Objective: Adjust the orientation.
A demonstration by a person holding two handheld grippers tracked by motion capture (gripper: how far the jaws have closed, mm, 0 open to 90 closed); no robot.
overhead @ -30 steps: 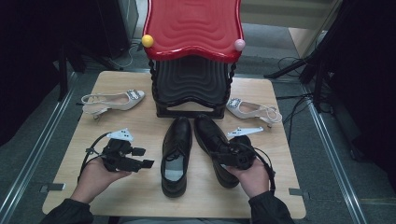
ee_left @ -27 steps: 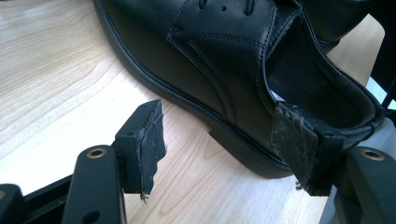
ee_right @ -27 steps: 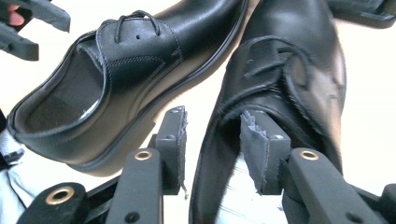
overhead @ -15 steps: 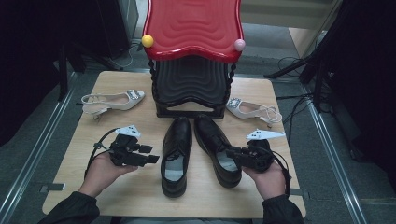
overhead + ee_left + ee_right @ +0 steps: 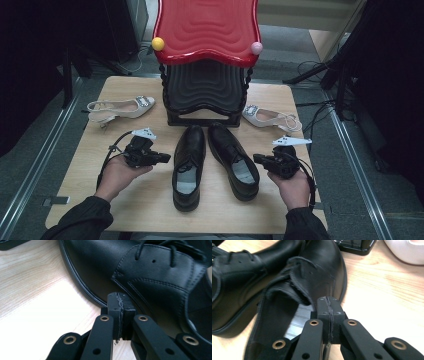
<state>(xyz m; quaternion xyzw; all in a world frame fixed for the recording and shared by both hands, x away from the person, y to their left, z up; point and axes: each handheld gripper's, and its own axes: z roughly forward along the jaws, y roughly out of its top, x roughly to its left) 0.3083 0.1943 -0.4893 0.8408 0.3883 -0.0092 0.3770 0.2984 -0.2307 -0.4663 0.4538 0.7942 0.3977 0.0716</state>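
1. High view: a pair of black dress shoes lies at the table's middle, toes toward the red and black shoe rack [image 5: 207, 55] at twelve o'clock. The left gripper [image 5: 162, 159] sits at nine o'clock of the left black shoe [image 5: 188, 167], just beside it but apart; the right gripper [image 5: 259, 159] sits at three o'clock of the right black shoe [image 5: 233, 160], near its heel opening. Two pale heeled sandals lie farther off, one [image 5: 120, 108] at ten o'clock of the pair and one [image 5: 271, 118] at two o'clock.

2. Left gripper view: the left gripper [image 5: 121, 315] has its jaws clenched pad to pad with nothing between them (they have just been closing). Its tip points at the flank of the left black shoe [image 5: 140, 272], close to the sole's edge; whether it touches cannot be told.

3. Right gripper view: the right gripper [image 5: 329, 312] is likewise clamped together and empty, having just been closing. It hangs at the rim of the right black shoe [image 5: 312, 277], with the striped insole at eleven o'clock of the tip.

4. Step in hand, as a judgement: both hands are lining up on the black pair, with no grasp made yet.

5. Next move, as a judgement: each claw would have to spread again, straddle a shoe's collar or side wall, then pinch firmly (smooth leather may slip).
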